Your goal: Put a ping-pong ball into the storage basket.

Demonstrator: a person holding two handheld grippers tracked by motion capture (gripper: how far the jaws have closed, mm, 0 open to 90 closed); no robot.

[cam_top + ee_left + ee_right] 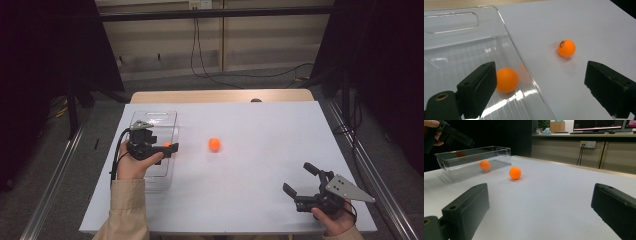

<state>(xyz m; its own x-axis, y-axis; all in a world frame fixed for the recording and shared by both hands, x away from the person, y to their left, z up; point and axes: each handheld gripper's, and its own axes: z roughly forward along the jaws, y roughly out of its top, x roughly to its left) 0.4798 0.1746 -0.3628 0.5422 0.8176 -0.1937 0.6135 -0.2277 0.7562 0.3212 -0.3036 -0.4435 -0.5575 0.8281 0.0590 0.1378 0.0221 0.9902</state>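
Clear bin (506,50) near the table's left edge: transparent hard plastic, glossy, threw bright glints along its walls. Ball inside it (507,80): orange plastic, smooth, matt with a faint sheen. Second ball (566,48) toward the table's middle: same matt orange plastic, small dark print on it. Table top (260,140): white, smooth, matt; far edge looked like pale wood. Left gripper (539,87) and right gripper (541,212): jaws of matt black plastic, faintly grainy. Sleeve (127,210): tan woven cloth.

Beige sleeve (126,210); black grippers, grey three-cornered plates, black cables.
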